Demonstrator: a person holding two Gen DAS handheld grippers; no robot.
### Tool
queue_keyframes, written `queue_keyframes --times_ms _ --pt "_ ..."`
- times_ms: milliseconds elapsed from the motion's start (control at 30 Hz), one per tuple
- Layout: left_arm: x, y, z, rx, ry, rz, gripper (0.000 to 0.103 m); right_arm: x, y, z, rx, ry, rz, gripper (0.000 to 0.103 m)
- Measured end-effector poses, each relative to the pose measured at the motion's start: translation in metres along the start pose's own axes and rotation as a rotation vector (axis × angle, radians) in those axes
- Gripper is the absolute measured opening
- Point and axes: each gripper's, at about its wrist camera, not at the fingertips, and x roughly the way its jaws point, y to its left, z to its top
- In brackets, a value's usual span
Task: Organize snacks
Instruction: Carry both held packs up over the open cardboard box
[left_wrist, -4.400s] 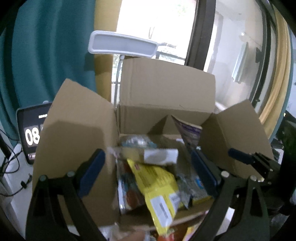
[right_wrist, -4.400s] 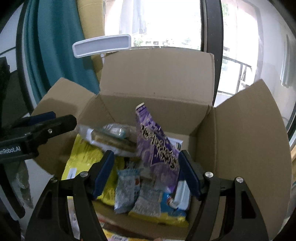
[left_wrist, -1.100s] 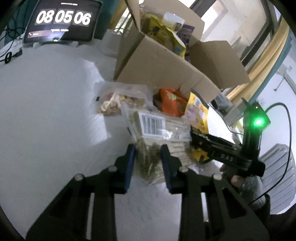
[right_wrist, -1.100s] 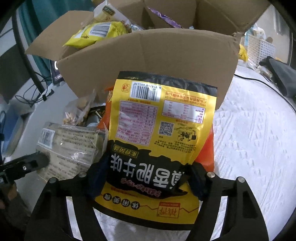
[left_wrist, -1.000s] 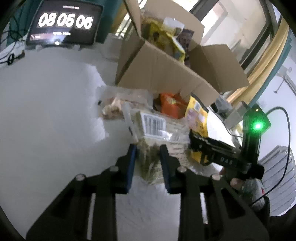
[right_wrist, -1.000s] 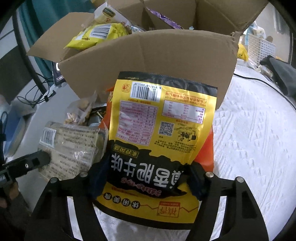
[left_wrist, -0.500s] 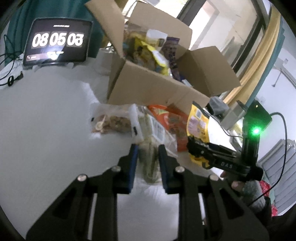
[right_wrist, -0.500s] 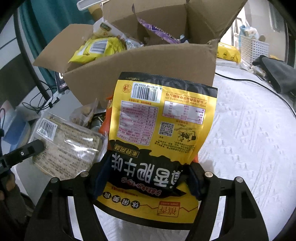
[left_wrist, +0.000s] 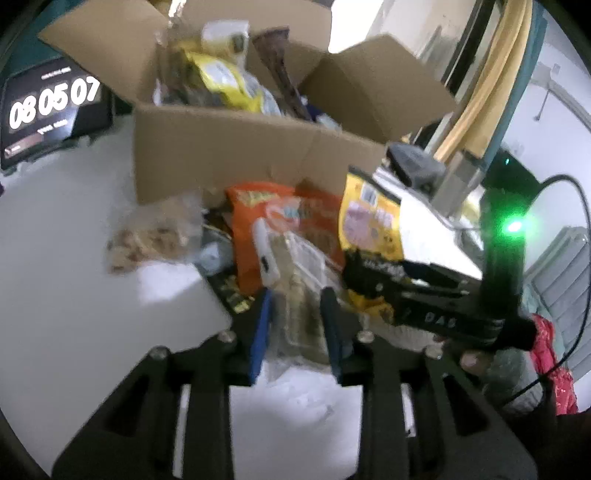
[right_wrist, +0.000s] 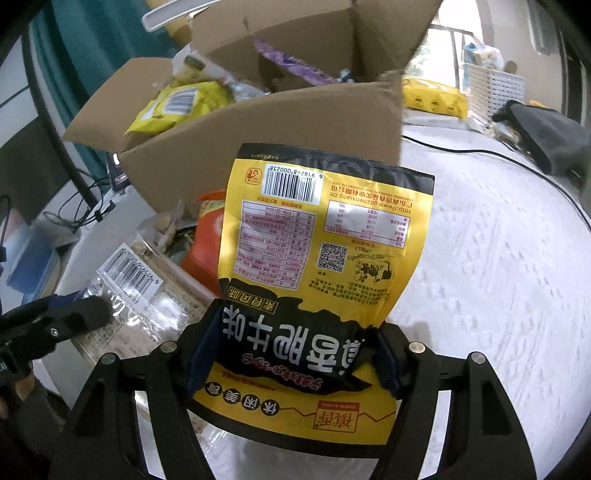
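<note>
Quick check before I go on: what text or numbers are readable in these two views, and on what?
"08 05 07": clock display, left wrist view.
"6 918768 000238", upside down: barcode on the yellow snack pouch held in the right claw.
"ZHEN XIANG", upside down: the pouch's bottom edge.
"DAS": body of the right claw, left wrist view.
Barcode digits on the clear cracker pack: too blurred.
Pouch's fine print: too small.

Teal curtain (right_wrist: 92, 44) and bright window (right_wrist: 443, 48) behind — white textured tabletop (right_wrist: 498, 258) below
</note>
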Motion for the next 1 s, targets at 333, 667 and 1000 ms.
queue_keyframes --times_ms 333,667,1000 --pt "0.041 -0.003 -0.013 -0.064 0.092 -0.031 0.059 -0.003 -0.008 -0.002 0.031 -0.02 0.021 0.074" --pt "0.017 -0.011 -0.004 -0.015 0.035 -0.022 0.03 -0.014 -0.009 -0.001 0.033 -0.047 0.035 0.074" --pt "-0.021 -0.016 0.014 0.046 -0.041 0.028 0.023 -0.043 -0.001 0.015 0.002 -0.103 0.033 0.074"
